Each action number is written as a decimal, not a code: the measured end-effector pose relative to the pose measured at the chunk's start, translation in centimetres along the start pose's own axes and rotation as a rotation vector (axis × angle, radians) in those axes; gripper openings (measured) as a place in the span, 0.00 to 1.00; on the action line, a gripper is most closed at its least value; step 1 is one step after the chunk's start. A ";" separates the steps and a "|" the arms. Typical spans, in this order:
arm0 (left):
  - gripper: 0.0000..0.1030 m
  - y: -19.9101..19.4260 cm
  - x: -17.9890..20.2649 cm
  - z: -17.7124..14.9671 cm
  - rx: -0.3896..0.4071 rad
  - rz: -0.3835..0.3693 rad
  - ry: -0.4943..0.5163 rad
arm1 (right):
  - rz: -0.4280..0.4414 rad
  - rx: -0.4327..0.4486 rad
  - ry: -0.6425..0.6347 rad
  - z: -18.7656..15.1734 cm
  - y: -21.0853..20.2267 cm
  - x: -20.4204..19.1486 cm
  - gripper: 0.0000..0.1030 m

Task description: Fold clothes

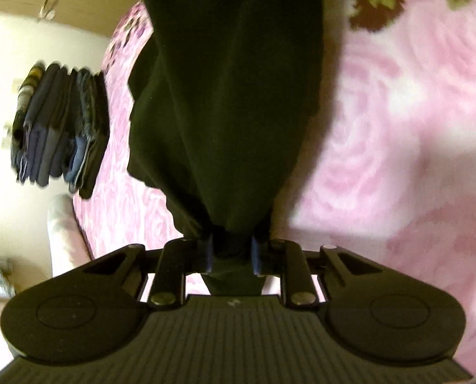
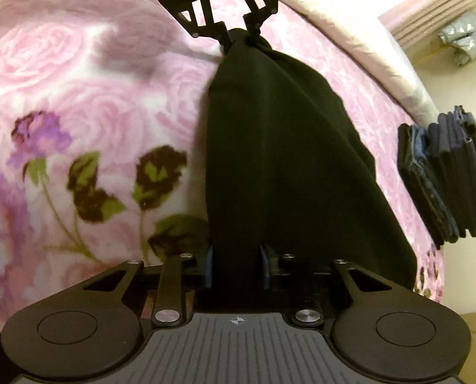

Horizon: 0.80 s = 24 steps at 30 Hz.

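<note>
Black fabric fills the space nearest each camera: the left tool [image 1: 231,256] has its blue pads nearly together, pinching a bunched corner of the black garment [image 1: 228,96], and the right tool [image 2: 236,267] is likewise closed to a narrow gap on another gathered edge of the same cloth [image 2: 276,160]. It looks soft, light and limp, judging by how it drapes in loose vertical folds between the 2 grips and sags at its free side, so it should be held at corners or along a hem and kept taut to fold cleanly. Plain, matte and unpatterned, it is stretched above the pink floral blanket [image 2: 78,96] covering the bed. Farther off, near the bed's edge, a stack of folded dark clothes [image 2: 442,179] stands well apart.
</note>
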State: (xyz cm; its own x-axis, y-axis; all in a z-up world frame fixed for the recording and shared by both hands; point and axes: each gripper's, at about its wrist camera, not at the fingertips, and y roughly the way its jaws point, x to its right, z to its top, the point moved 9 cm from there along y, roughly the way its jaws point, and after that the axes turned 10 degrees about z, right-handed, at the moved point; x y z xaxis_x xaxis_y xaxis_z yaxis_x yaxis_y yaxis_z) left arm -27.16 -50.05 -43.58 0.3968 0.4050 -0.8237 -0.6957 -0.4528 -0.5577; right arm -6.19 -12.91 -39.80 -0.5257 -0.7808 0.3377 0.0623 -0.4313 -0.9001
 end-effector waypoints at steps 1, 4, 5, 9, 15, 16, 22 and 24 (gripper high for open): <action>0.22 -0.4 0.0 -0.1 0.000 0.007 -0.006 | 0.007 -0.001 0.001 0.1 -0.1 0.0 0.26; 0.36 -1.6 -0.1 -0.1 0.007 0.025 0.008 | 0.014 -0.003 0.005 0.5 -0.4 0.0 0.26; 0.40 -2.1 0.0 -0.2 -0.005 0.030 0.010 | 0.013 -0.001 0.003 0.5 -0.4 0.0 0.26; 0.42 -3.9 -0.4 -0.4 -0.015 0.046 -0.022 | 0.011 0.001 0.012 0.5 -0.5 0.0 0.27; 0.49 -2.4 -0.3 0.5 0.027 0.048 0.018 | 0.020 -0.002 0.024 0.6 -0.4 -0.2 0.29; 0.38 -1.5 -0.3 0.2 0.014 0.038 0.016 | 0.023 0.000 0.025 0.6 -0.4 -0.2 0.29; 0.28 2.4 -1.2 -2.9 -0.095 -0.010 -0.043 | 0.040 0.016 0.043 0.3 -0.5 0.0 0.29; 0.28 1.9 -1.8 -3.4 -0.128 -0.024 -0.088 | 0.047 0.021 0.059 0.2 -0.7 0.2 0.29</action>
State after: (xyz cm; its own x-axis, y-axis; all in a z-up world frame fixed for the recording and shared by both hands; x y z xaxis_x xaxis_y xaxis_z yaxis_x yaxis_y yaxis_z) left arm -27.19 -54.37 -43.52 0.3547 0.4821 -0.8011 -0.6024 -0.5375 -0.5901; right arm -6.14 -12.83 -39.02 -0.5710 -0.7725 0.2778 0.1054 -0.4045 -0.9084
